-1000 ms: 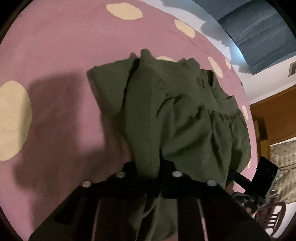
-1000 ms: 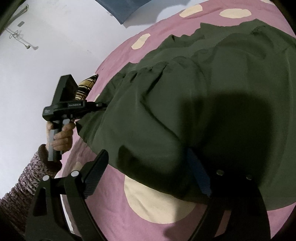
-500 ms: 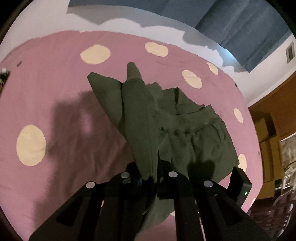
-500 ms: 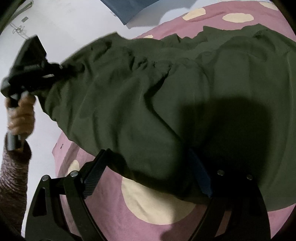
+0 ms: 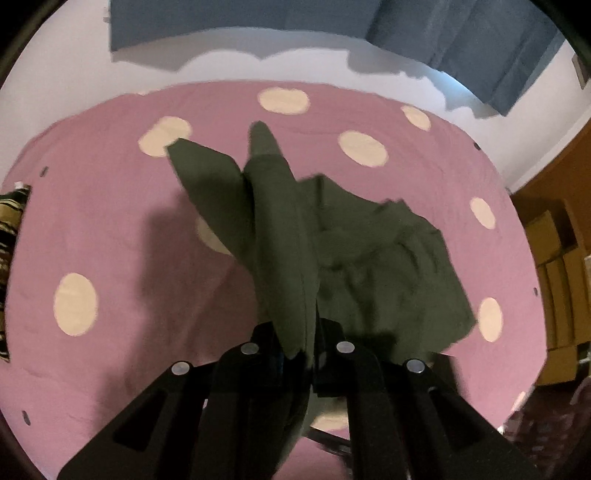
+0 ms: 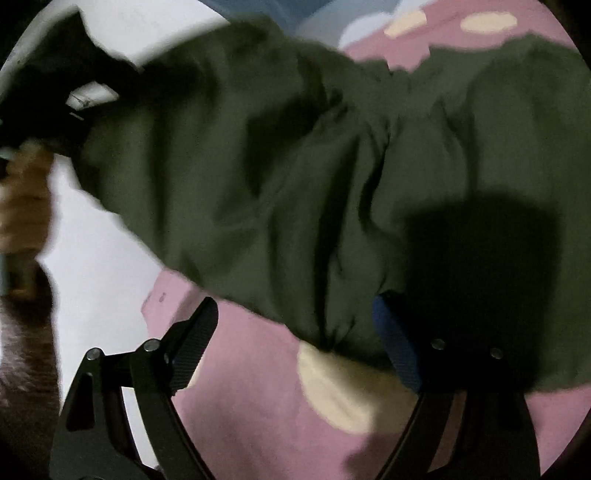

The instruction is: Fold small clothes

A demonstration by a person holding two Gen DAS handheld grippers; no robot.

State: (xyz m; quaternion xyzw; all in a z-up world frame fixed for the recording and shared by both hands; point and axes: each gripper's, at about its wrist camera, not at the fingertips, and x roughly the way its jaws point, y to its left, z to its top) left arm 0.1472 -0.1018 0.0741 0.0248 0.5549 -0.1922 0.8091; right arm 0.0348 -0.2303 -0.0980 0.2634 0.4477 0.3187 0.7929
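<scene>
olive-green garment [image 5: 288, 251] is clamped in our left gripper [image 5: 301, 354], jaws pinched shut on a folded edge of the cloth. compared with a second ago the left gripper has lifted that edge higher and pulled back, so more of the bed shows in the left wrist view and the cloth now rises in a ridge from the sheet to the jaws. in the right wrist view the garment [image 6: 332, 177] has swung up and across toward the left hand [image 6: 22, 206], where before it lay lower beside it; that side is motion-blurred. our right gripper [image 6: 295, 343] has not moved: jaws spread wide, the blue-padded finger [image 6: 397, 350] against the garment's lower edge, the other finger [image 6: 192, 343] apart from the cloth over the sheet, gripping nothing.

the rest of the garment lies crumpled on a pink bedsheet [image 5: 110, 240] with cream dots. behind the bed we see a white wall [image 5: 74, 74] and a blue curtain [image 5: 461, 33]. brown cardboard boxes [image 5: 554, 266] are stacked at the right edge; we cannot tell what is in them.
</scene>
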